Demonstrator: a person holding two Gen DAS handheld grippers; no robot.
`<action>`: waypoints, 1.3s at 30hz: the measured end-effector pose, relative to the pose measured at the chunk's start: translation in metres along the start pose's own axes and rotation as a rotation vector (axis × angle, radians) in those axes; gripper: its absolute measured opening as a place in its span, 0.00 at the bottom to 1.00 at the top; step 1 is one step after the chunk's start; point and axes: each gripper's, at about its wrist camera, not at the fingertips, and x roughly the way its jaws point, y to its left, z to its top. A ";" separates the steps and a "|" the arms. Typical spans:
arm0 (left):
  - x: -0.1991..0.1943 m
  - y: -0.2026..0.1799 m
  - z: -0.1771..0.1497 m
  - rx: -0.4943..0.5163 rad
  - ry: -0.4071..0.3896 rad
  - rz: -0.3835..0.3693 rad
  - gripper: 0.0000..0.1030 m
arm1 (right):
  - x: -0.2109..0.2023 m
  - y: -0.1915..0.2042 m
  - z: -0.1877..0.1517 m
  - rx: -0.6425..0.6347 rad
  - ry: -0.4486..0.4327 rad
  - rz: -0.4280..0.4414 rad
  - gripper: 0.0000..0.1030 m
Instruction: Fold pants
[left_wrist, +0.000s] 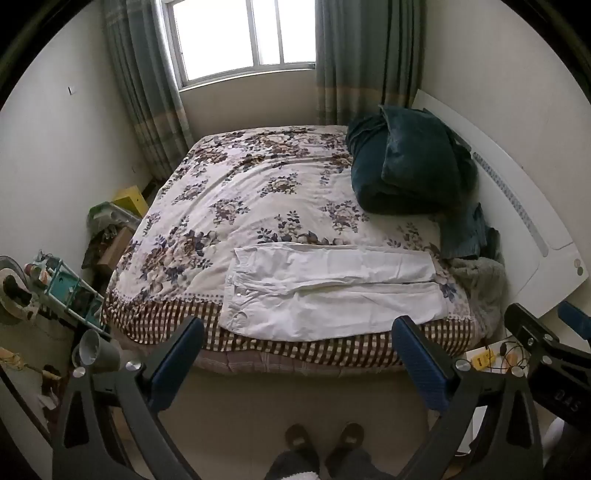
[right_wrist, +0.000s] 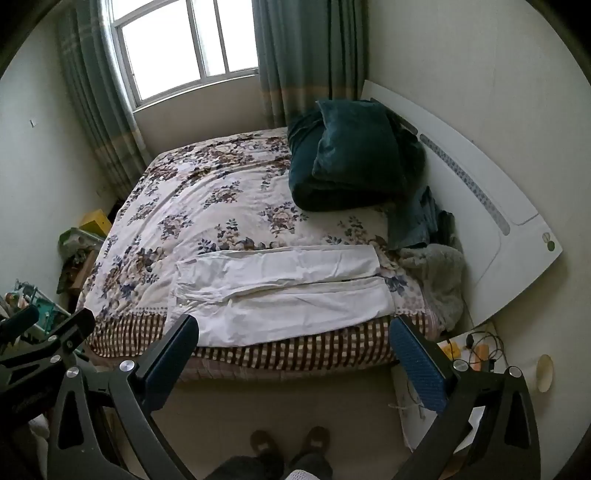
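Two wide-spread fingers of the left gripper (left_wrist: 295, 354) frame the lower part of the left wrist view, jaws fully apart and holding nothing. Beyond and above them, the white pants (left_wrist: 332, 291) lie flat on the near edge of the bed (left_wrist: 221, 192), waistband to the left and both legs stretched side by side toward the right. The pants sit between the two fingertips in the frame but well clear of them, with no contact. A dark teal blanket (left_wrist: 410, 166) is heaped at the far right of the bed by the white headboard (left_wrist: 517, 221), well apart from the pants. The right gripper (left_wrist: 546, 350) pokes in at the right edge. The person's slippers (left_wrist: 325, 439) show on the floor below.

From the right wrist view, the right gripper (right_wrist: 293, 350) is likewise opened wide and empty, its blue-padded fingers (right_wrist: 417, 358) hovering short of the mattress edge. The pants (right_wrist: 280, 295) lie just past the fingertips, the waistband end near the left finger, the leg cuffs near the right one, untouched and unfolded. The left gripper (right_wrist: 48, 339) appears at the left edge; its opening cannot be judged from here.
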 end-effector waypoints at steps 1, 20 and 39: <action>0.000 0.000 0.000 0.000 -0.004 0.001 1.00 | 0.000 0.000 0.000 -0.002 -0.002 -0.002 1.00; -0.003 -0.001 0.001 0.000 -0.010 -0.006 1.00 | -0.002 -0.001 0.007 -0.001 0.001 0.002 1.00; 0.000 -0.002 0.001 -0.003 -0.003 -0.008 1.00 | 0.004 0.002 0.015 -0.003 0.012 0.002 1.00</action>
